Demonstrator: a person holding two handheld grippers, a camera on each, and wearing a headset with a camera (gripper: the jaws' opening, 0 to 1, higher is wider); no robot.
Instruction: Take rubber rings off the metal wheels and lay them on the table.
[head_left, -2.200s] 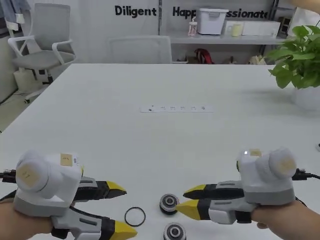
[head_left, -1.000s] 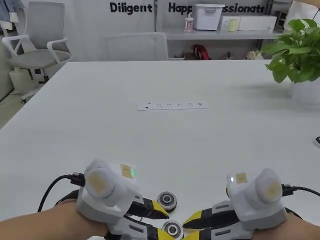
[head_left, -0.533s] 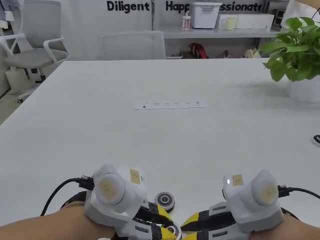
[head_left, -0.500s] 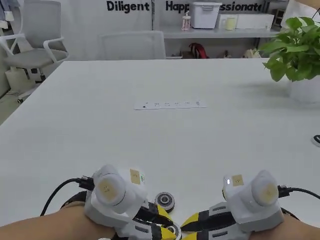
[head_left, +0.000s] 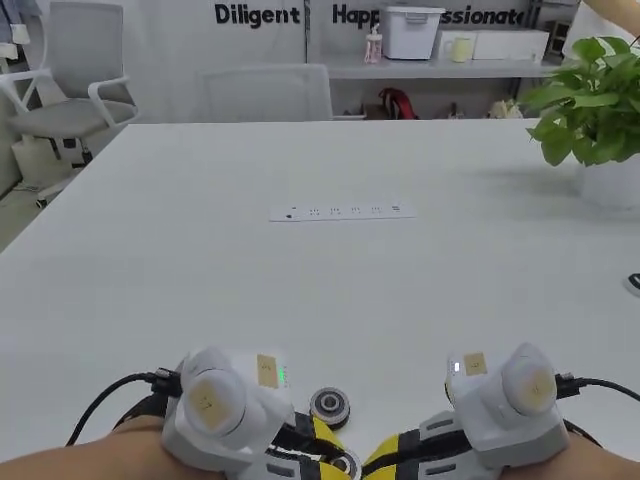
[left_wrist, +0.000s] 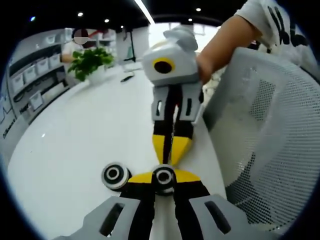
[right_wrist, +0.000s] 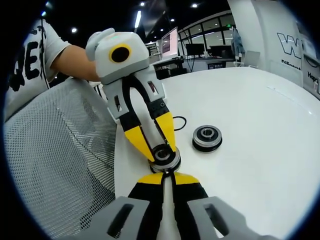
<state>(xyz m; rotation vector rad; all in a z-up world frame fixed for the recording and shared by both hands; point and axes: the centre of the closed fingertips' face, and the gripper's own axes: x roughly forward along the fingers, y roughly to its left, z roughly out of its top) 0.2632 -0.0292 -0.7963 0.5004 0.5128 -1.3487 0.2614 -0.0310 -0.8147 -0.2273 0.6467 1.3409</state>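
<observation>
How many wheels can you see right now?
2. One wheel is clamped in the left gripper; the other wheel lies free on the table beside it. None seems hidden.

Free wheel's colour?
Free wheel: silver metal with a black ring; the right gripper view shows it best.

Bright even light, fisheye-warped edges

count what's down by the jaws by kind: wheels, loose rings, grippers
metal wheels: 2
loose rubber rings: 1, partly hidden behind a gripper
grippers: 2, the left gripper and the right gripper
total: 5
</observation>
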